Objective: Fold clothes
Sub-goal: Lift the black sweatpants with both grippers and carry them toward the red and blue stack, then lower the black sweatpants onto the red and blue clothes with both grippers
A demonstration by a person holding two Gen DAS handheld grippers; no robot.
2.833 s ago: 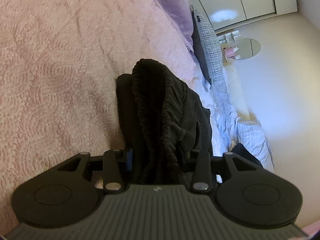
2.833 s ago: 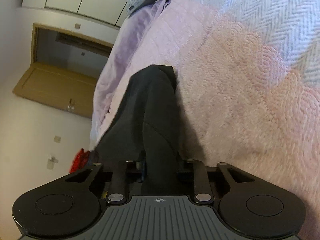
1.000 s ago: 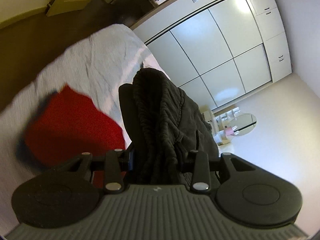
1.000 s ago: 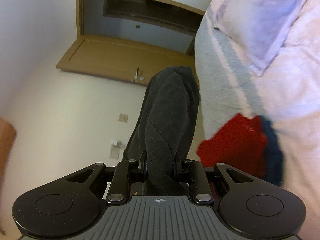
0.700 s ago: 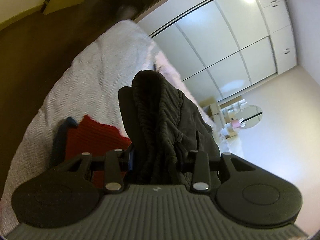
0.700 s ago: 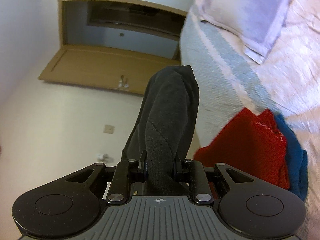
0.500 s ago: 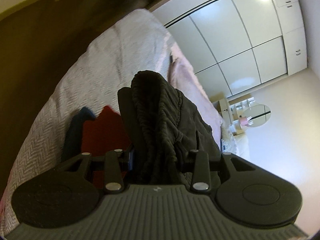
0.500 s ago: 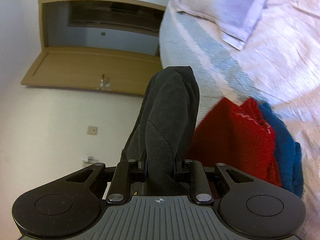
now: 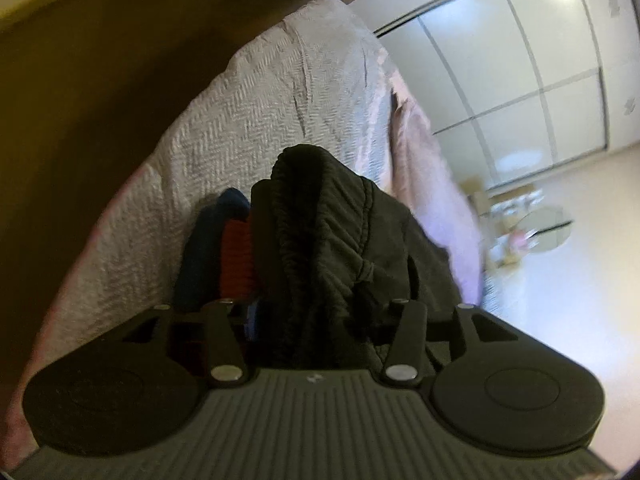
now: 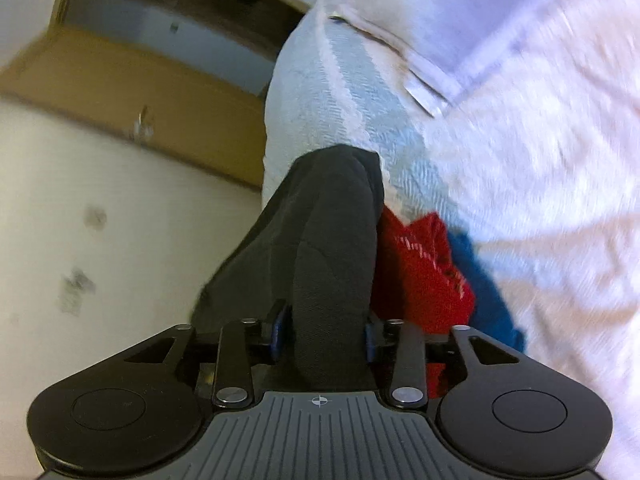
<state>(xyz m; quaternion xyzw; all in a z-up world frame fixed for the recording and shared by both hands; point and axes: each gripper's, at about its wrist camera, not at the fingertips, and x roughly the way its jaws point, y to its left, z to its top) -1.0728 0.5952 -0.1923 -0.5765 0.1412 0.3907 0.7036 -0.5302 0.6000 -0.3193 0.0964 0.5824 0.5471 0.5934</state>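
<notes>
My left gripper (image 9: 316, 280) is shut on the gathered waistband of a black garment (image 9: 332, 240), which bulges up over its fingers and hides them. My right gripper (image 10: 324, 312) is shut on another bunch of the same black garment (image 10: 328, 248). Just behind the held cloth a folded red garment (image 10: 420, 276) lies on a folded blue garment (image 10: 480, 280) on the bed. The same stack shows in the left wrist view, red (image 9: 236, 256) beside blue (image 9: 204, 248), partly hidden by the black cloth.
The bed has a white herringbone cover (image 9: 256, 120) and a pink blanket (image 9: 424, 160). A lilac pillow (image 10: 460, 8) lies further up the bed. Dark floor (image 9: 80, 100), white wardrobe doors (image 9: 520, 60), a wooden door (image 10: 140, 80) and a round mirror table (image 9: 548, 228) surround it.
Both grippers have carried the black garment from over the pink blanket towards the red and blue stack. The stack now sits close behind the held cloth. The grips have not changed.
</notes>
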